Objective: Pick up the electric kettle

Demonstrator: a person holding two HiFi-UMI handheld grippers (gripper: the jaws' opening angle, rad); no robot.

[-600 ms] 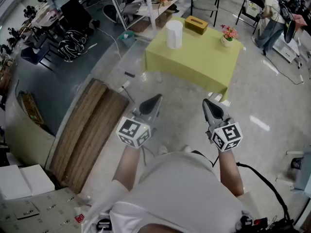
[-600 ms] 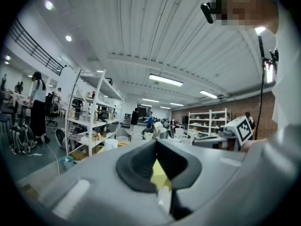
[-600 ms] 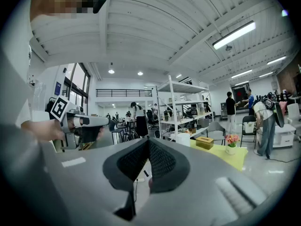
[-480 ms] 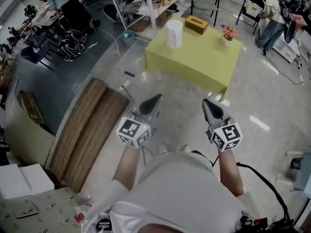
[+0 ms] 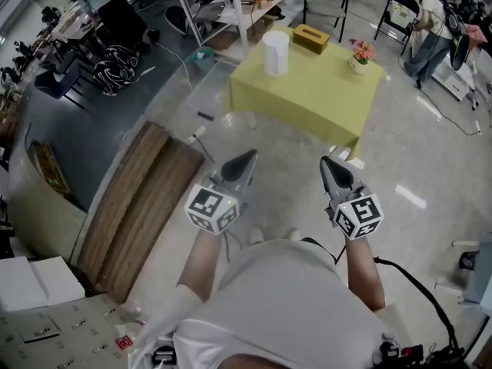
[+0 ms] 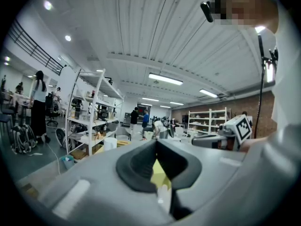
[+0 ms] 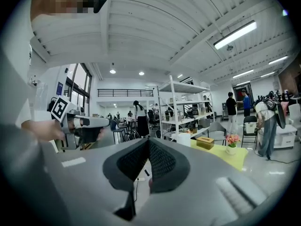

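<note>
The white cylindrical electric kettle [image 5: 275, 53] stands on the far left part of a yellow-green table [image 5: 315, 98], well ahead of me across the floor. It also shows small in the left gripper view [image 6: 110, 143] and the right gripper view [image 7: 184, 139]. My left gripper [image 5: 244, 160] and right gripper [image 5: 329, 164] are held side by side at waist height, both pointing level toward the table and far short of it. Each is shut with nothing between its pads, as seen up close on the left gripper [image 6: 156, 147] and the right gripper [image 7: 148, 145].
A brown tissue box [image 5: 310, 38] and a small flower pot [image 5: 360, 58] share the table. White shelving [image 5: 231, 6] and a folding chair [image 5: 323, 6] stand behind it. A wooden board [image 5: 142, 206] lies on the floor at left. A person [image 5: 430, 29] stands at far right.
</note>
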